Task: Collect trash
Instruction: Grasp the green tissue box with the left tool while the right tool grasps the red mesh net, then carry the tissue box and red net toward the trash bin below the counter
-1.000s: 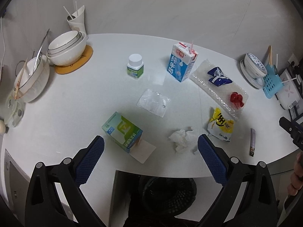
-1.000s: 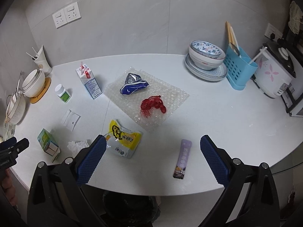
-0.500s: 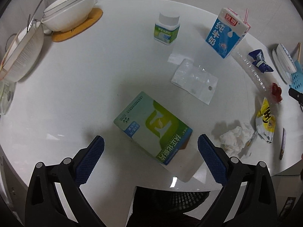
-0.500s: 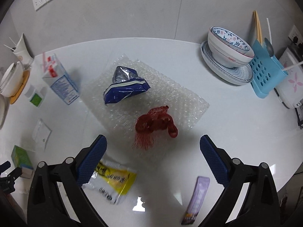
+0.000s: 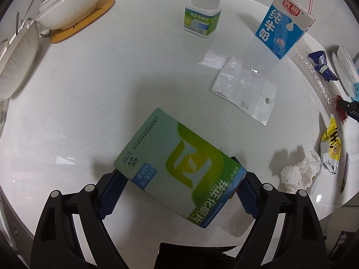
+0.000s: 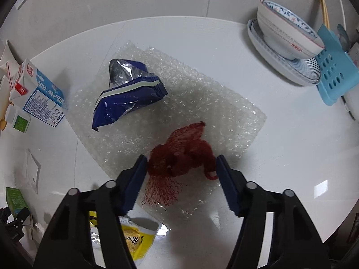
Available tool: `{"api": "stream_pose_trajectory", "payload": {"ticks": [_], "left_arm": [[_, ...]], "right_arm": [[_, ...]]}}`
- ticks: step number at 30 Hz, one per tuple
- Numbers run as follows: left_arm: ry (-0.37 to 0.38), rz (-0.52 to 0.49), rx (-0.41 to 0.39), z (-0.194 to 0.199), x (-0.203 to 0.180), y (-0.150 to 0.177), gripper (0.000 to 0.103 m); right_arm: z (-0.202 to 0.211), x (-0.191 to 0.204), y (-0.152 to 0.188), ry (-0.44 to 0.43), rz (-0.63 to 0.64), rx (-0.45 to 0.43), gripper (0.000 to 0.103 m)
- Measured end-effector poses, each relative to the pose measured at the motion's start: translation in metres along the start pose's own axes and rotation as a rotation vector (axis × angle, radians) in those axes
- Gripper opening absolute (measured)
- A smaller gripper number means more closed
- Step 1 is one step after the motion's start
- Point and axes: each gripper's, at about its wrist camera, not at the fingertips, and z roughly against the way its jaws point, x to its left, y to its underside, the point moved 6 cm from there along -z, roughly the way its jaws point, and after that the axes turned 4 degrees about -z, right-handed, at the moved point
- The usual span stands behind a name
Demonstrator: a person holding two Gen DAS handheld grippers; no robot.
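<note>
In the left wrist view my left gripper (image 5: 177, 192) is shut on a green and white medicine box (image 5: 179, 168), its blue pads against the box's two ends. In the right wrist view my right gripper (image 6: 180, 174) has its pads on either side of a red net bag (image 6: 181, 157) that lies on a sheet of bubble wrap (image 6: 202, 103); the jaws touch the net's edges. A blue snack wrapper (image 6: 128, 98) lies further back on the wrap. The box also shows at the far left of the right wrist view (image 6: 14, 199).
Other trash on the white table: milk carton (image 5: 285, 24), pill bottle (image 5: 203, 13), clear plastic sleeve (image 5: 244, 89), crumpled tissue (image 5: 300, 172), yellow snack packet (image 6: 132, 239). White bowls (image 5: 69, 4) stand back left; patterned bowl on plates (image 6: 289, 35) and blue rack (image 6: 334, 67) back right.
Both grippers have dropped to the table and narrowed. The left closed around the green box. The right moved forward and closed in around the red net.
</note>
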Motion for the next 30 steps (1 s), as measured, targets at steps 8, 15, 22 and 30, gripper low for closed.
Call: {"api": "stream_pose_trajectory", "payload": {"ticks": [8, 15, 22, 30], "left_arm": [[0.0, -0.007, -0.024, 0.01, -0.003, -0.002, 0.083], [-0.007, -0.02, -0.056, 0.031, -0.012, -0.007, 0.083], [-0.006, -0.038, -0.099, 0.057, -0.02, -0.013, 0.083], [0.008, -0.063, -0.134, 0.074, -0.033, -0.022, 0.083]], "right_arm": [[-0.001, 0.002, -0.002, 0.0, 0.027, -0.011, 0.021], [0.01, -0.002, -0.005, -0.025, 0.003, -0.036, 0.008], [0.036, -0.007, -0.007, -0.086, -0.021, -0.091, 0.005], [0.079, -0.01, 0.011, -0.116, -0.017, -0.151, 0.005]]}}
